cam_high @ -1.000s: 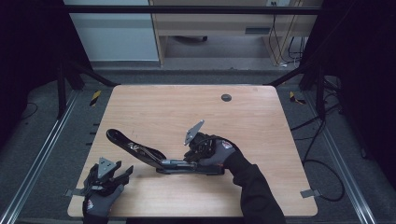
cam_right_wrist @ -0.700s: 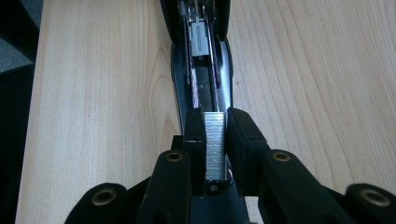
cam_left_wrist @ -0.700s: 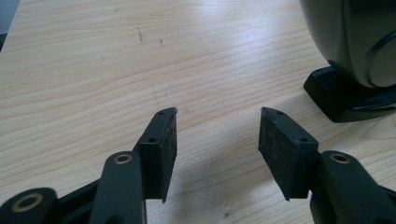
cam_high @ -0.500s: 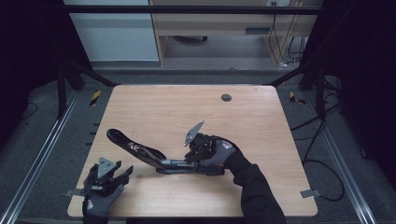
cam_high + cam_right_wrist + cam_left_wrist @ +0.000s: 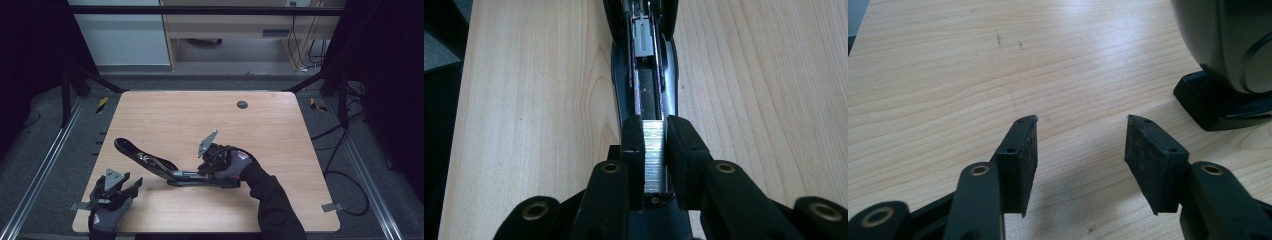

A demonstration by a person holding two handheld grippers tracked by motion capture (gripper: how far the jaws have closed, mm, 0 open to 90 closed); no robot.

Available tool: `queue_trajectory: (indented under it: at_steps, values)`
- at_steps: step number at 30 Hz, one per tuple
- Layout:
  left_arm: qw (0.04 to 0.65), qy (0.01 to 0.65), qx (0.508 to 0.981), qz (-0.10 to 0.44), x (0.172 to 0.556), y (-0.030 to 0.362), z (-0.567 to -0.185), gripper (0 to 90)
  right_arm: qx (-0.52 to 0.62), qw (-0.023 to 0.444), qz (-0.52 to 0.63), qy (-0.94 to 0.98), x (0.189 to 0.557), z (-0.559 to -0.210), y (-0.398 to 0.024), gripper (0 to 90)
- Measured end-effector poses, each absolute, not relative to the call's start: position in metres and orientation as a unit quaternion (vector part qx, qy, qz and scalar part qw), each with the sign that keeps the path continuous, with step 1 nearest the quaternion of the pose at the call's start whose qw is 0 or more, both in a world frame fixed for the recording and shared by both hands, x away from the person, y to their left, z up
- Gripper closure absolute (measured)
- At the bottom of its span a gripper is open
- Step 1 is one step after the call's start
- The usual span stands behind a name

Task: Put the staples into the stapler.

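My left gripper (image 5: 131,186) rests at the table's (image 5: 280,130) near left corner, jaws apart on nothing. Mid-table lies the opened stapler (image 5: 165,167), its lid swung back leftward. My right gripper (image 5: 655,131) clamps a staple strip (image 5: 653,155) over its open channel.

No text, label, brand, number or sign can be read anywhere in these views.

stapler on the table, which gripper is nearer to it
Right. The right gripper is over the open stapler, holding a staple strip; the left gripper sits open beside its end.
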State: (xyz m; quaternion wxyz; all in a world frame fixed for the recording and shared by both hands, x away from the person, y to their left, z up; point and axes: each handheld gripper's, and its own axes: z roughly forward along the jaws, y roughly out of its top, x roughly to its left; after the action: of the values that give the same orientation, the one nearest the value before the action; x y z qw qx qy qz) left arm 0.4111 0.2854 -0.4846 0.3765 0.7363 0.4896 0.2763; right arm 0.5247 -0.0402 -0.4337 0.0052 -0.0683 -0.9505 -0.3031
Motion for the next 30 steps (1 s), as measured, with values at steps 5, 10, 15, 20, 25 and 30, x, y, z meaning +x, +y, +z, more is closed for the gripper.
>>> queue_trajectory:
  at_steps: [5,10,15,20,25,30]
  values:
    - [0.377,0.49,0.736,0.275,0.411,0.2852,-0.4846,46.6,-0.065,0.007,-0.302,-0.951,0.5243,-0.4347,-0.039,78.2]
    - [0.376,0.489,0.737,0.276,0.4109,0.2853,-0.4843,46.6,-0.065,0.008,-0.296,-0.953,0.5239,-0.4364,-0.0384,78.3]
    - [0.376,0.49,0.737,0.276,0.411,0.2853,-0.4846,46.6,-0.062,0.009,-0.306,-0.95,0.5246,-0.4345,-0.0395,78.2]
    - [0.376,0.49,0.736,0.276,0.4111,0.2853,-0.4847,46.6,-0.065,0.008,-0.31,-0.948,0.5254,-0.4339,-0.0416,78.3]
    - [0.375,0.489,0.738,0.276,0.411,0.2852,-0.4845,46.6,-0.064,0.007,-0.31,-0.949,0.5255,-0.4336,-0.0419,78.3]
    - [0.376,0.49,0.736,0.277,0.411,0.2853,-0.4846,46.6,-0.061,0.008,-0.309,-0.949,0.5257,-0.4351,-0.0408,78.3]
